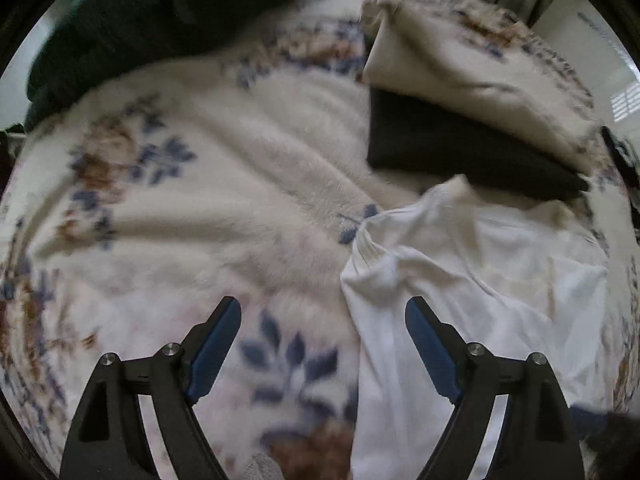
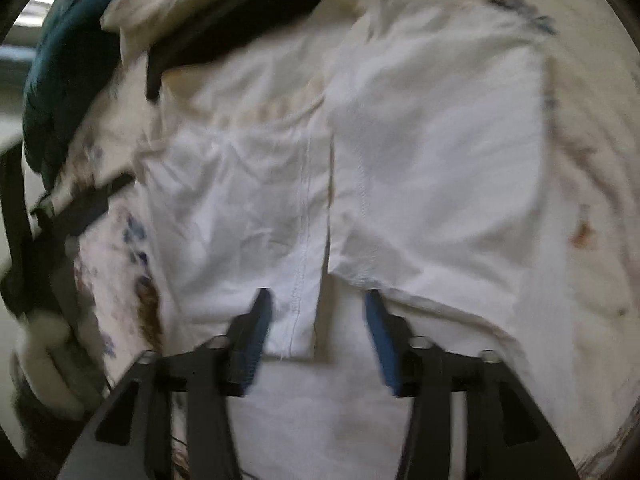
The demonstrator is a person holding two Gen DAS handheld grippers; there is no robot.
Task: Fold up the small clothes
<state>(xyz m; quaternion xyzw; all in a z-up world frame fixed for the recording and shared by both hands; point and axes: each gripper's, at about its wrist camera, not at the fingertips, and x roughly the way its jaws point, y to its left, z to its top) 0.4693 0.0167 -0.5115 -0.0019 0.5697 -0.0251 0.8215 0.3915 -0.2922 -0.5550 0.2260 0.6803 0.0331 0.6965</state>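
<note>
The white garment (image 2: 360,168) lies spread on a bed, over a fleecy floral blanket (image 1: 208,184). In the right wrist view it fills the middle, two stitched hems meeting along a near-to-far line; one flap ends in a straight near edge just ahead of the fingertips. In the left wrist view the same white garment (image 1: 472,288) lies to the right, its left edge bunched into a ridge and running toward the near side.

The right tool (image 2: 318,300) hangs over that hem seam with its blue pads spread; no cloth is pinched between them. The left tool (image 1: 323,312) stands wide open above bare blanket, its right finger over the garment's left edge, gripping nothing.

Just beyond the garment lie a folded dark cloth (image 1: 460,152) and, overlapping its far side, a folded beige cloth (image 1: 452,52). A dark teal bundle (image 1: 152,16) sits at the far left. The blanket to the left of the garment is open. No readable writing or label shows; both views are blurred.
</note>
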